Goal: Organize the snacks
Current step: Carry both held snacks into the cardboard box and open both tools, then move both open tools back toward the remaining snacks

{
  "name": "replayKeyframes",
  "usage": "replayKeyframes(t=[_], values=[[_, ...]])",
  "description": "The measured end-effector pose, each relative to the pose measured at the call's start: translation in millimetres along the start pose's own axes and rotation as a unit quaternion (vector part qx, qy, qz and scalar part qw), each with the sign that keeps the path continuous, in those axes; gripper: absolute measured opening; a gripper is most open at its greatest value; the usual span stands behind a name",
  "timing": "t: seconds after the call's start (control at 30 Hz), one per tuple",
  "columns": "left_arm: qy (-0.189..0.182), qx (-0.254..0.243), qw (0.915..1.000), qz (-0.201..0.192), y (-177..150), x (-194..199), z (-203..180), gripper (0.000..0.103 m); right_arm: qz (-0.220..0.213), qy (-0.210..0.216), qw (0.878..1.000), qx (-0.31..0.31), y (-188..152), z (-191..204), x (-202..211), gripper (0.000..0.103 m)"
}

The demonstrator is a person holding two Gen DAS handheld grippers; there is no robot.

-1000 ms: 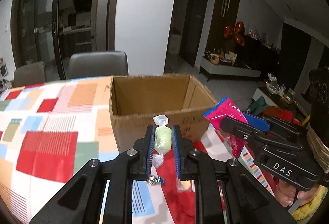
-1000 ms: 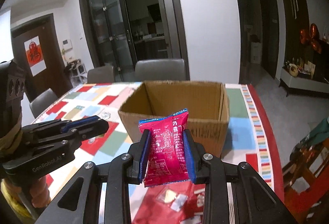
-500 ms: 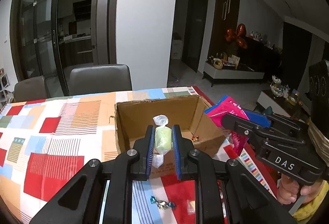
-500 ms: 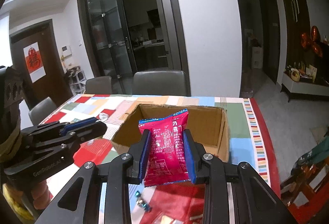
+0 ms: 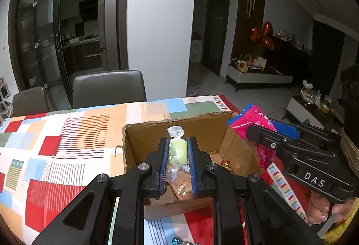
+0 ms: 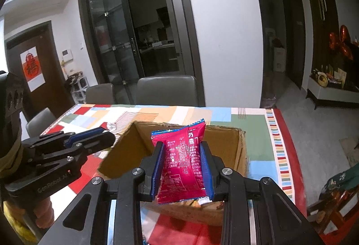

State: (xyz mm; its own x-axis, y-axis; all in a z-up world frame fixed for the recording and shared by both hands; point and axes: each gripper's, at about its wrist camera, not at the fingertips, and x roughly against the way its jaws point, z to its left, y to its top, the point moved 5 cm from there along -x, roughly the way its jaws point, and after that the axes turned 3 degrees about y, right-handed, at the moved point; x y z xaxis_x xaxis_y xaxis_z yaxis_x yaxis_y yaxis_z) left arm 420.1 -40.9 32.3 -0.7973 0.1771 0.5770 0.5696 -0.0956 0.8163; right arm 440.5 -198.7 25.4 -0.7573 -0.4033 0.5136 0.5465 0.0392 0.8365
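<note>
An open cardboard box stands on the patchwork tablecloth; it also shows in the right wrist view. My left gripper is shut on a pale green wrapped candy and holds it over the box opening. My right gripper is shut on a red snack packet, also over the box; it shows from the left wrist view at the box's right edge. Several small wrapped sweets lie inside the box.
The tablecloth covers the table to the left. A foil candy lies on the cloth in front of the box. Grey chairs stand at the far table edge. The table's right edge drops to the floor.
Both grippers have risen and moved forward, from in front of the box to above its opening. The box interior now shows. Both still hold their snacks.
</note>
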Motion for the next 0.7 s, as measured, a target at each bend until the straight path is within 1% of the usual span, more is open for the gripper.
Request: replayKeyframes(t=[0.03,0.07,0.1,0.13,0.23,0.27,0.3,0.37,0.5,0.7], values=[[-0.001,0.001,1.0000,0.002,1,-4,0,0.024,-0.001,-0.004,1.000,0.000,1,-1,-2,0.035],[-0.004,0.002,1.0000,0.005,2,-7,0,0.035,0.001,-0.009,1.000,0.000,1,-3,-5,0.042],[-0.004,0.005,1.0000,0.004,2,-7,0,0.041,0.003,-0.013,1.000,0.000,0,-3,-6,0.047],[-0.001,0.007,1.0000,0.001,2,-6,1,0.041,0.002,-0.020,1.000,0.000,-1,-5,-6,0.051],[0.006,0.002,1.0000,-0.002,0,-3,-2,0.042,0.002,-0.022,1.000,-0.001,-3,-7,-3,0.051],[0.007,0.000,1.0000,-0.004,-1,0,-3,0.044,0.003,-0.019,1.000,-0.004,-4,-8,-1,0.051],[0.007,-0.003,1.0000,-0.006,-3,3,-5,0.048,0.003,-0.018,1.000,-0.005,-5,-8,0,0.051],[0.011,-0.007,0.9999,-0.011,-7,10,-7,0.050,0.001,-0.017,1.000,-0.004,-9,-7,7,0.051],[0.012,-0.015,0.9996,-0.023,-12,26,-12,0.050,-0.001,-0.012,1.000,0.000,-18,-3,23,0.051],[-0.001,-0.022,0.9992,-0.033,-22,50,-27,0.050,-0.007,-0.010,1.000,0.001,-31,1,47,0.051]])
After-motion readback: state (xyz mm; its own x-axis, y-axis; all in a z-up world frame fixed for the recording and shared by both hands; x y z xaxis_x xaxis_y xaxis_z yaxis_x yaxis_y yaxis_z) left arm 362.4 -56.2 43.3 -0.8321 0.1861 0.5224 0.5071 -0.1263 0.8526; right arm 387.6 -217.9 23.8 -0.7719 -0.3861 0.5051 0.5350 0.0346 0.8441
